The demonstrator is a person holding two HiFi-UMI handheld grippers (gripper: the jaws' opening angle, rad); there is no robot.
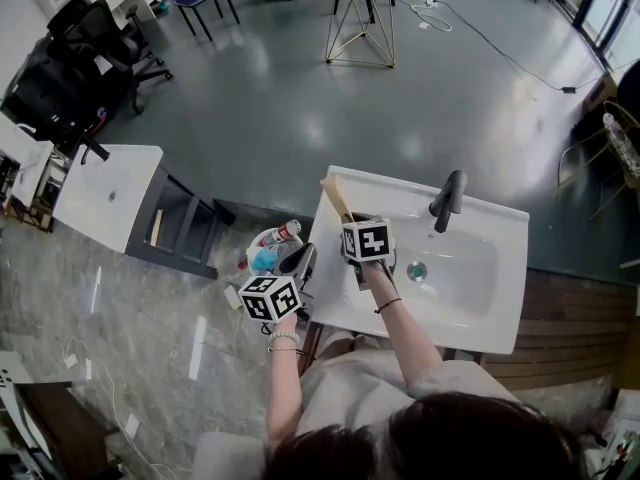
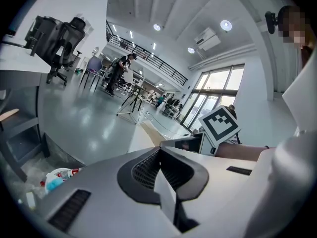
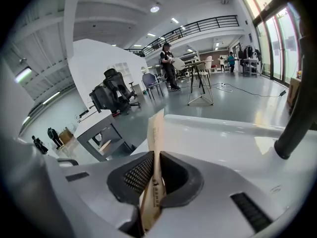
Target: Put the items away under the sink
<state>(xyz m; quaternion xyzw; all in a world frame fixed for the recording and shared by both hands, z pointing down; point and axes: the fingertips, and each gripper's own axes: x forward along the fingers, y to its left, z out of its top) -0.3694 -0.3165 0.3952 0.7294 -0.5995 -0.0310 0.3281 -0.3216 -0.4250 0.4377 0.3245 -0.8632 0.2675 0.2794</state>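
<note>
A flat tan paper packet (image 1: 335, 196) stands tilted over the left rear corner of the white sink (image 1: 500, 328). My right gripper (image 1: 352, 224) is shut on its lower end. In the right gripper view the packet (image 3: 157, 133) sticks up from between the ribbed pads, with my right gripper (image 3: 155, 171) pinching it. My left gripper (image 1: 300, 261) hangs just left of the sink's edge, over the floor. Seen in the left gripper view, my left gripper (image 2: 159, 155) has its pads together with nothing between them.
A black faucet (image 1: 447, 200) rises at the back of the basin, its drain (image 1: 417, 271) beside my right hand. A white bag of bottles (image 1: 268, 250) lies on the floor left of the sink. Further left is a second white vanity (image 1: 105, 193) with open shelves (image 1: 180, 226).
</note>
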